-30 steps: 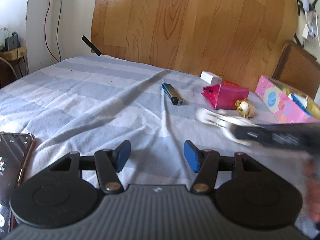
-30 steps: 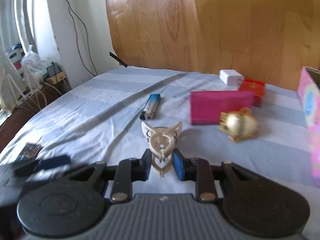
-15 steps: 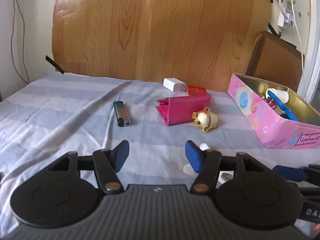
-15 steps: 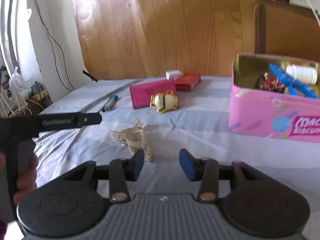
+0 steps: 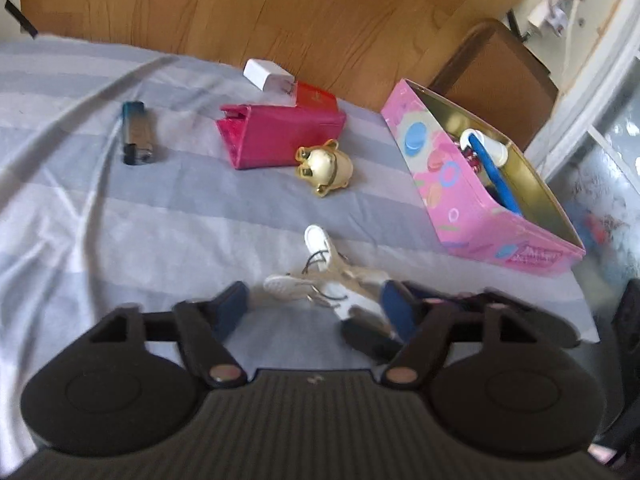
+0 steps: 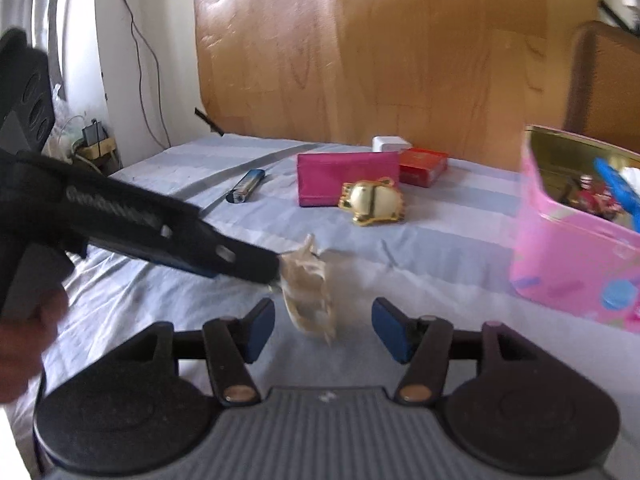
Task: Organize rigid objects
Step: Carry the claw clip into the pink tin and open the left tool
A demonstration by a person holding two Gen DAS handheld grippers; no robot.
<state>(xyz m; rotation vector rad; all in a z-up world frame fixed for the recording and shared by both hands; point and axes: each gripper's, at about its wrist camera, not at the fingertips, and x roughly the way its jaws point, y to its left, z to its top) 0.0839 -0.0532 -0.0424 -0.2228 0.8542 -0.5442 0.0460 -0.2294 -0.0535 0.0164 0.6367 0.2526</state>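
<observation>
The cream hair claw lies at lower centre on the striped bed, between both grippers. The left gripper and right gripper are spread wide, grasping nothing.

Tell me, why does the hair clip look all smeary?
Right wrist view: the hair clip is motion-blurred, almost see-through, and the left gripper is smeared too. Left wrist view: the clip is sharper, only its right end smears. The tin looks bent from fisheye.
</observation>
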